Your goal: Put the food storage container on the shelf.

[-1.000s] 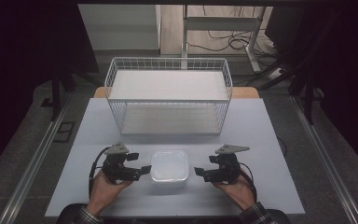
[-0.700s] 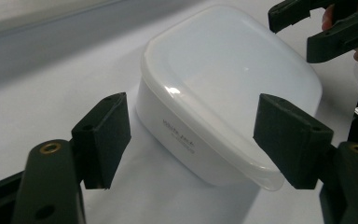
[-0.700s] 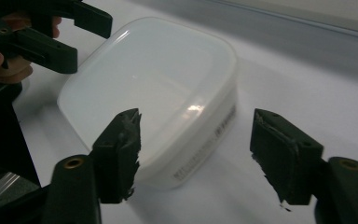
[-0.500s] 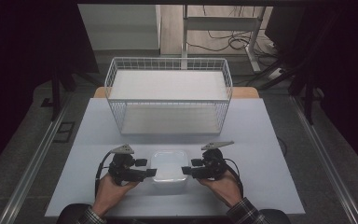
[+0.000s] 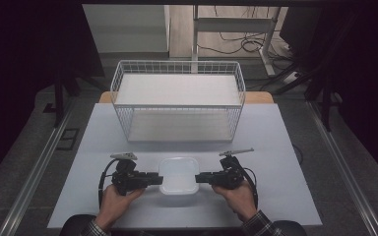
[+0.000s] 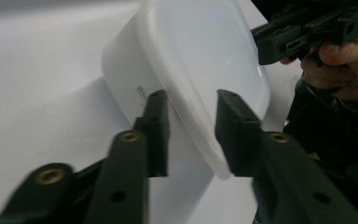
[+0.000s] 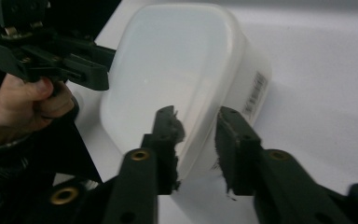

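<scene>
The tub (image 5: 178, 175), a white plastic container with its lid on, sits on the table (image 5: 285, 147) near the person's edge, between the two grippers and well in front of the wire basket (image 5: 177, 101). The left gripper (image 5: 156, 180) meets the tub's left side and the right gripper (image 5: 200, 178) its right side. In the left gripper view the jaws of the left gripper (image 6: 189, 122) straddle the lid rim (image 6: 200, 135) at a narrow gap, one jaw above and one below, with a little space visible on each side. In the right gripper view the right gripper (image 7: 196, 140) straddles the opposite rim the same way; whether either pair already presses on the plastic cannot be told. As a judgement, the approach and alignment are complete and the grasp is at the point of closing. Remaining work appears to be clamping both sides, lifting the tub level, and carrying it forward, probably to the basket, which holds nothing visible.
</scene>
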